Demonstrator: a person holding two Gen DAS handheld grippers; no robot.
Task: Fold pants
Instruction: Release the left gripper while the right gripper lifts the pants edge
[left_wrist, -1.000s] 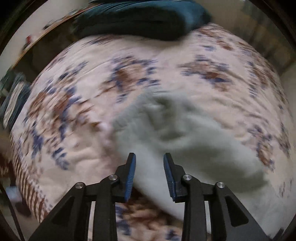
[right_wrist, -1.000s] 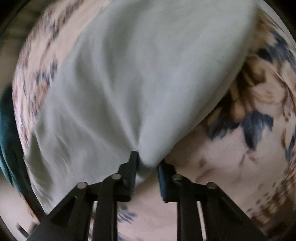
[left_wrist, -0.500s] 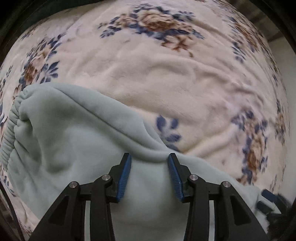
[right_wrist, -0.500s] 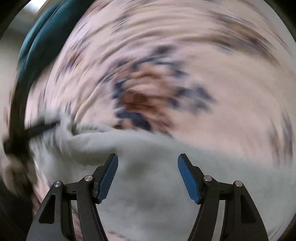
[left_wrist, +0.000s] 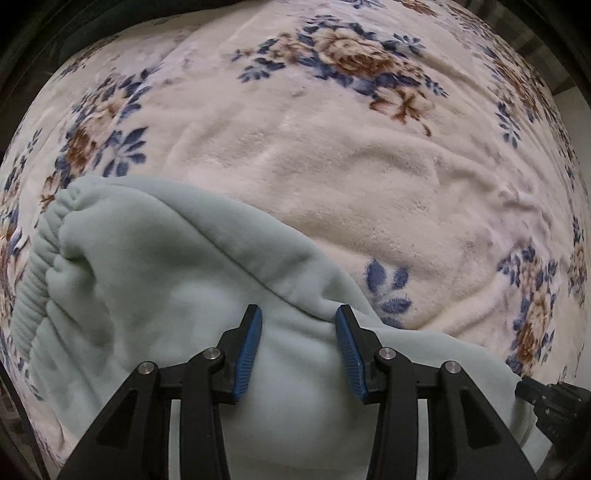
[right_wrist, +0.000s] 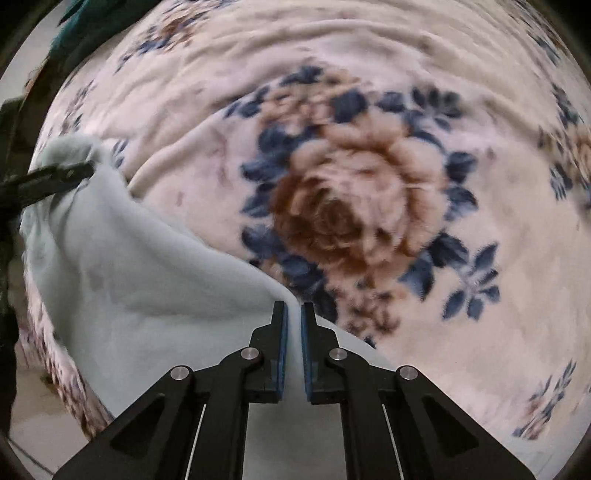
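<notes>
The pale green pants (left_wrist: 155, 295) lay on a floral blanket (left_wrist: 369, 177) spread over a bed, cream with blue and brown roses. In the left wrist view the ribbed elastic waistband (left_wrist: 33, 280) curled along the left side, and a thick folded edge of the fabric ran down to the right, passing just ahead of the fingertips. The left hand-held gripper (left_wrist: 298, 314) hovered over the pants with its blue pads (left_wrist: 248, 347) well apart, the fabric lying between and beneath them, nothing pinched. At the lower right of that view the dark tip of the other tool (left_wrist: 550, 402) met the far edge of the cloth.

In the right wrist view the right hand-held gripper (right_wrist: 293, 308) was closed almost fully on a raised fold of the pants (right_wrist: 147, 280), a thin ridge of fabric squeezed between its pads. From there the cloth stretched off to the left, where the left tool (right_wrist: 44, 181) showed as a dark bar against the fabric. A large brown rose (right_wrist: 354, 199) lay just beyond the pinched fold, and a dark teal cloth (right_wrist: 85, 22) sat at the blanket's far edge
</notes>
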